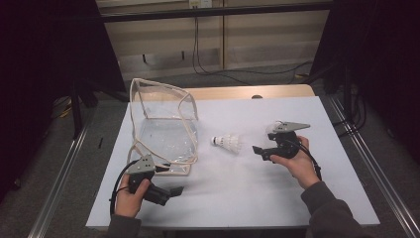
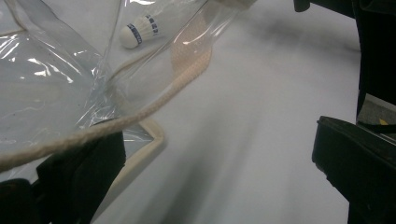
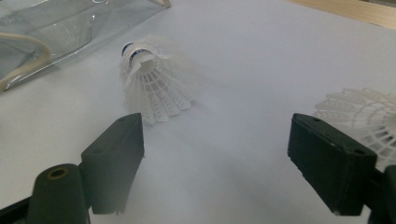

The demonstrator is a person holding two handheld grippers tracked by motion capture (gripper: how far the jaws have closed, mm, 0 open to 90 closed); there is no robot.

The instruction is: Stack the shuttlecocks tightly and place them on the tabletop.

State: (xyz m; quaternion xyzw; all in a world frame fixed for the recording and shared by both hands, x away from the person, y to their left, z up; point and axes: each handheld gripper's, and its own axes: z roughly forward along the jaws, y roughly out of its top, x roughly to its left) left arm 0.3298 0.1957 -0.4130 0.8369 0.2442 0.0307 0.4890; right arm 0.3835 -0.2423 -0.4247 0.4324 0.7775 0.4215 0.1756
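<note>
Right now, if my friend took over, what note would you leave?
Left gripper: open, one jaw touching the clear bag's cord handle, nothing pinched.
Right gripper: open, empty, facing the shuttlecock lying on the white table beside the bag.
A second shuttlecock lies by the right jaw.
Done: no shuttlecock is in the bag.
Left: probably grab one and put it in.

- A lab recording bay is showing here.
- Dark curtains are flanking a white table.
- Cables are trailing across the floor.
- Metal rails are running alongside.
</note>
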